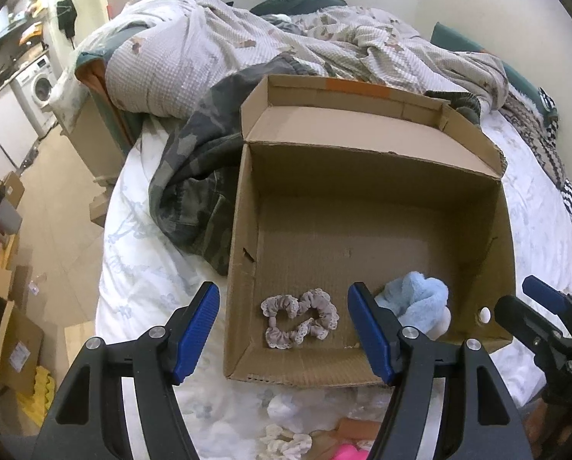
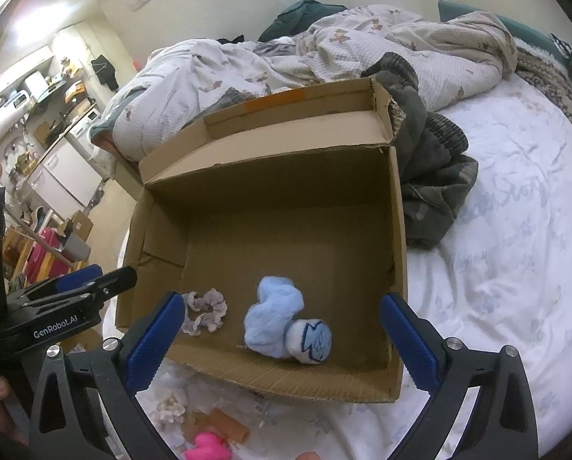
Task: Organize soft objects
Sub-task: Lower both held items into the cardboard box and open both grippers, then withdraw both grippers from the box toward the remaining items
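An open cardboard box (image 1: 244, 211) (image 2: 399, 230) sits on the bed. Inside near its front wall lie a grey lace scrunchie (image 1: 299, 318) (image 2: 205, 310) and a light blue fuzzy sock bundle (image 1: 420, 303) (image 2: 282, 322) with a white patterned end. My left gripper (image 1: 284, 329) is open and empty, held above the box's front edge over the scrunchie. My right gripper (image 2: 282, 341) is open and empty above the sock bundle. More soft items lie on the sheet in front of the box: a cream scrunchie (image 1: 286, 441) (image 2: 169, 410), a pink item (image 2: 205, 446) and an orange-brown piece (image 2: 224, 423).
A camouflage garment (image 1: 194, 176) (image 2: 431, 184) lies against the box's far side. A rumpled checked duvet (image 1: 209, 57) covers the back of the bed. The white sheet (image 2: 497, 268) spreads to the right. The floor, boxes and a washing machine (image 1: 36, 88) are to the left.
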A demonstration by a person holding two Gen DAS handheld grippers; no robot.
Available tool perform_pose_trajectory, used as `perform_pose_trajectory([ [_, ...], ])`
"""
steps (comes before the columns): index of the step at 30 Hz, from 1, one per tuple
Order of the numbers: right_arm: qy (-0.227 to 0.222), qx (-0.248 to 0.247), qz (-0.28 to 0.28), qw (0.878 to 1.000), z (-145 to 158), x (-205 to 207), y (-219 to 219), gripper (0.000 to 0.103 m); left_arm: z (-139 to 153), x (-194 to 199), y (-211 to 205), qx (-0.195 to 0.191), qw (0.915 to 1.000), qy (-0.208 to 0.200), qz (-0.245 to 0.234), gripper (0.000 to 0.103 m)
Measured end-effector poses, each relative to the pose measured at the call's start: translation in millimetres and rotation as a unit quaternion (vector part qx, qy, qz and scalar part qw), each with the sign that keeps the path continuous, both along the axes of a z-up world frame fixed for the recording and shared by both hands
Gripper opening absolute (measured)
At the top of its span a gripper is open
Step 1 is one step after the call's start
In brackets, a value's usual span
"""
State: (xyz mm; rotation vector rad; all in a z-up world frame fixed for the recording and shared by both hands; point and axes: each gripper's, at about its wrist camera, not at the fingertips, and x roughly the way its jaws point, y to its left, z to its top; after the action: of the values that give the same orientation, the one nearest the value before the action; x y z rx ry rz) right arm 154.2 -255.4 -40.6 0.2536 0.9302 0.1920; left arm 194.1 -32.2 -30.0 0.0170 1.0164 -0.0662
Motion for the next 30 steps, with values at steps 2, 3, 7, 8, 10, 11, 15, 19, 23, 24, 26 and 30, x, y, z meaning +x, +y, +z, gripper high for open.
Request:
perform_pose_trajectory([
  [2, -0.001, -0.006, 0.004, 1.0, 0.6, -2.4, 2.1, 0.103, 0.8, -1.4, 1.5, -0.003, 1.0, -0.001, 0.001, 0.067],
  [3, -0.002, -0.008, 0.008, 1.0, 1.3, -3.9, 3.7, 0.103, 2.0, -3.1, 3.0, -0.003, 1.0, -0.003, 0.004, 0.067],
  [7, -0.003, -0.03, 0.015, 0.999, 3.0, -9.7, 10.8, 0.103, 5.9, -7.8, 7.9, -0.004, 0.9999, -0.01, 0.009, 0.067],
  [8, -0.003, -0.035, 0.015, 0.999, 3.3, -10.9, 11.9, 0.103, 7.0, -9.0, 8.8, -0.004, 0.9999, -0.012, 0.011, 0.067],
  [10, -0.002, -0.037, 0.017, 0.999, 3.6, -12.8, 12.4, 0.103, 9.2, -11.8, 11.0, -0.005, 0.9998, -0.015, 0.013, 0.067],
  [11, -0.001, -0.036, 0.018, 0.999, 3.9, -13.7, 12.3, 0.103, 9.9, -13.3, 12.1, -0.006, 0.9998, -0.016, 0.013, 0.067],
  [15, 0.005, -0.031, 0.02, 0.999, 3.9, -18.4, 11.5, 0.103, 12.4, -21.2, 17.5, -0.008, 0.9997, -0.017, 0.015, 0.067],
  [19, 0.006, -0.029, 0.03, 0.999, 4.5, -24.9, 14.3, 0.103, 12.5, -29.5, 22.5, -0.011, 0.9997, -0.011, 0.019, 0.067],
  [23, 0.007, -0.028, 0.036, 0.999, 4.3, -31.6, 16.9, 0.103, 10.3, -39.6, 26.7, -0.012, 0.9996, -0.004, 0.023, 0.067],
  [24, 0.009, -0.025, 0.036, 0.999, 3.4, -33.3, 17.0, 0.103, 9.0, -42.8, 27.2, -0.009, 0.9997, -0.002, 0.024, 0.067],
  [26, 0.015, -0.022, 0.036, 0.999, 1.0, -36.7, 17.3, 0.103, 6.6, -47.5, 28.1, -0.004, 0.9997, 0.0, 0.024, 0.067],
  [30, 0.024, -0.021, 0.039, 0.999, -3.1, -42.9, 18.8, 0.103, -0.6, -56.1, 33.8, -0.005, 0.9995, 0.014, 0.029, 0.067],
])
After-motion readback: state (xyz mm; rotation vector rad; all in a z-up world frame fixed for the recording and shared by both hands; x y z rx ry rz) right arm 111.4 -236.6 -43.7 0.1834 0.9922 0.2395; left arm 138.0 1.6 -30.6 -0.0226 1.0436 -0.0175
